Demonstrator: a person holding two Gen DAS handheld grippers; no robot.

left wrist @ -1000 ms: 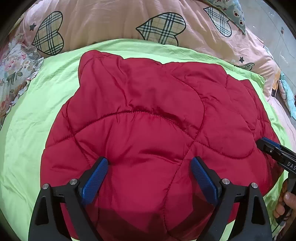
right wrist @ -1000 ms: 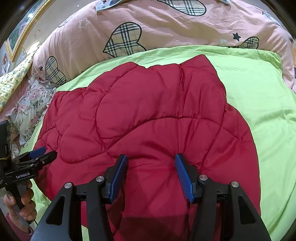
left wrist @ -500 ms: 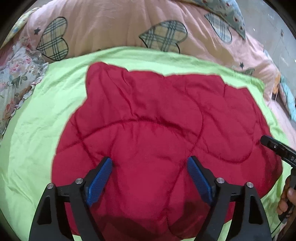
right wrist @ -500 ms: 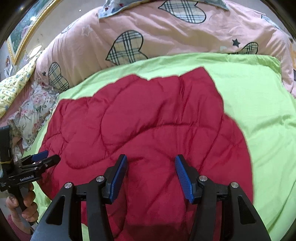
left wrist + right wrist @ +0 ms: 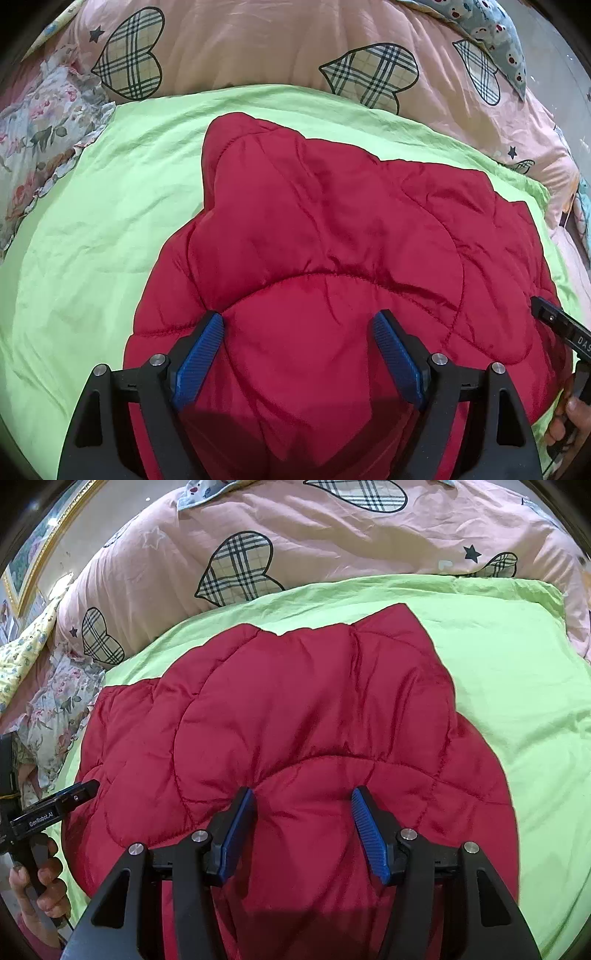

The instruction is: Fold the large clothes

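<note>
A red quilted jacket (image 5: 332,229) lies folded into a rounded bundle on a green sheet (image 5: 92,221). My left gripper (image 5: 297,317) hovers over its near left part, jaws wide apart, with only red fabric below and nothing pinched. My right gripper (image 5: 303,794) stands open in the same way over the near middle of the jacket (image 5: 295,709). Each gripper shows in the other's view: the right gripper (image 5: 554,321) at the jacket's right edge, the left gripper (image 5: 74,797) at its left edge, held by a hand (image 5: 48,882).
The green sheet (image 5: 517,683) covers a bed. A pink duvet with plaid hearts (image 5: 258,48) is bunched along the far side. A floral pillow (image 5: 37,122) lies at the far left. A gold picture frame (image 5: 33,554) hangs on the wall.
Both grippers have shifted a little across the jacket; more green sheet now shows on the left of the left wrist view. The left jaws have narrowed slightly. The jacket lies as before.
</note>
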